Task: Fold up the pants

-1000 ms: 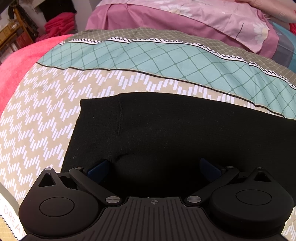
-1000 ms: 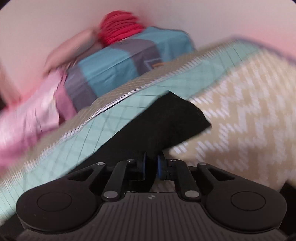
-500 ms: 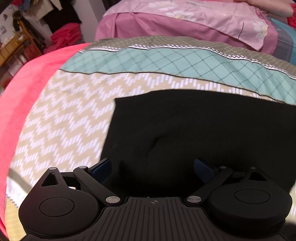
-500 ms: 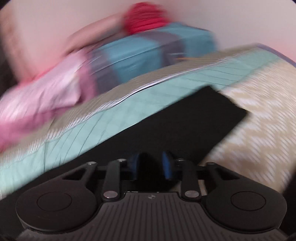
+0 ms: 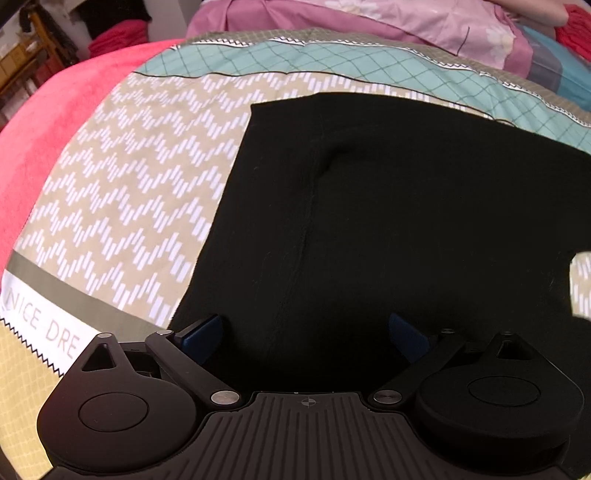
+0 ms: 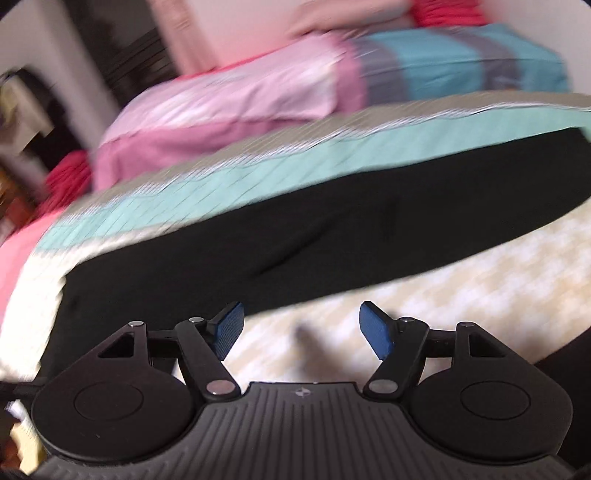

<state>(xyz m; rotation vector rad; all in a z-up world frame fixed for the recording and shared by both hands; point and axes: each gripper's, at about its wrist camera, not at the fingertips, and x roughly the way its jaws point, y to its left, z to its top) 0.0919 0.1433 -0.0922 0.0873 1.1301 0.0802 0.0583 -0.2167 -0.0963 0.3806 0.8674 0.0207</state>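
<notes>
Black pants (image 5: 388, 203) lie flat on the patterned bedspread (image 5: 129, 184), their straight left edge near the middle of the left wrist view. My left gripper (image 5: 304, 334) hovers over their near part, open, with its blue pads (image 5: 201, 332) far apart and only flat cloth below. In the blurred right wrist view the pants (image 6: 332, 229) stretch as a long dark band from left to right. My right gripper (image 6: 303, 326) is just in front of their near edge, over bare bedspread (image 6: 480, 288). Its jaws are opening and nothing is between them.
A pink quilt (image 5: 406, 22) and a blue-grey pillow (image 6: 461, 66) lie along the back of the bed. A red blanket (image 5: 44, 129) covers the left side. Furniture and piled cloth stand beyond the far left corner.
My right gripper, shut on a pants corner before, has opened, let go and swung away leftward. My left gripper stayed open and drew left, so more bedspread shows beside the pants.
</notes>
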